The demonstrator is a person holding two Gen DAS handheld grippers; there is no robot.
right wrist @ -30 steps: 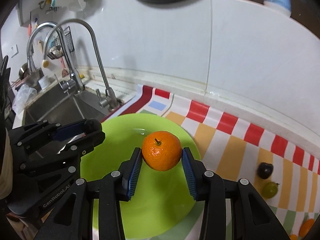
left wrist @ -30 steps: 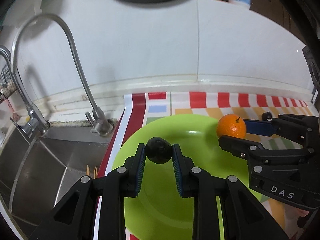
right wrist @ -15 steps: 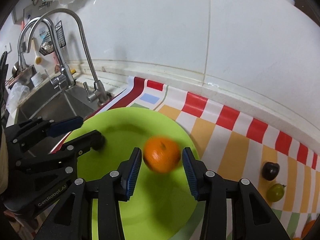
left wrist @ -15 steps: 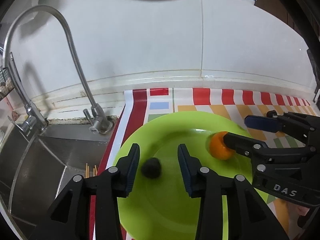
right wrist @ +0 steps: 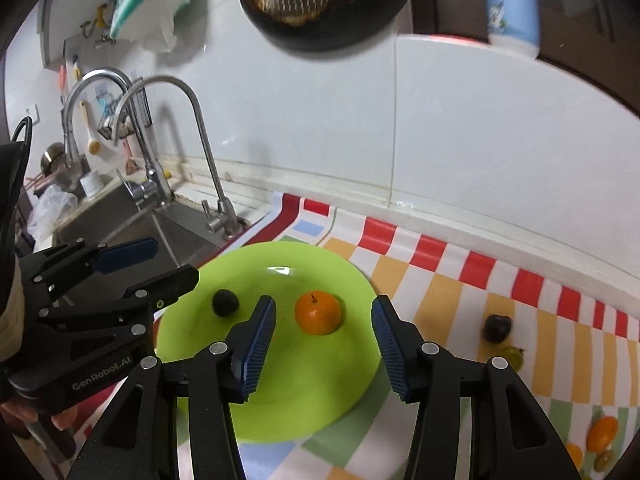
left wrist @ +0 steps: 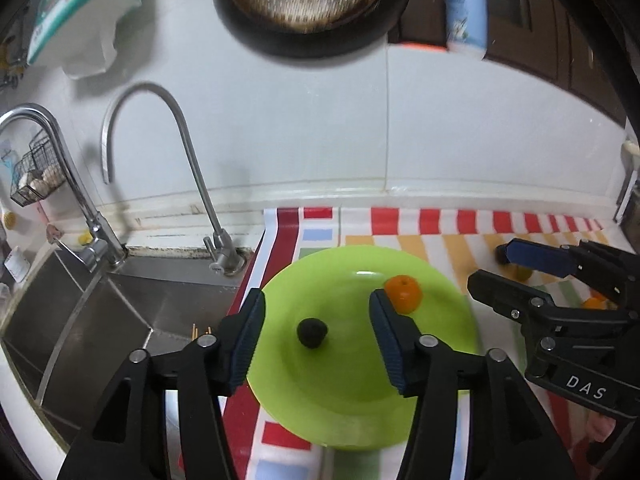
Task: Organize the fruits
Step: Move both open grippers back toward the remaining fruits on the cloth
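Resting apart at the frame's centre on the green plate (right wrist: 320,400), the tangerine (right wrist: 318,312) and dark fruit (right wrist: 225,302) lay free of both just-opened tools, left tool (left wrist: 316,332) and right tool (right wrist: 323,344).

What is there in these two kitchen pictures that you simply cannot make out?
- Right wrist view: small fruits at the lower right corner are tiny, and the round lens edge cuts them off; their kinds are unclear.
- Left wrist view: the fruits on the striped cloth are mostly hidden behind the right gripper.
- Both views: the label on the blue bottle is too blurred to read.
- Left wrist view: the left gripper hides the green plate's near rim.
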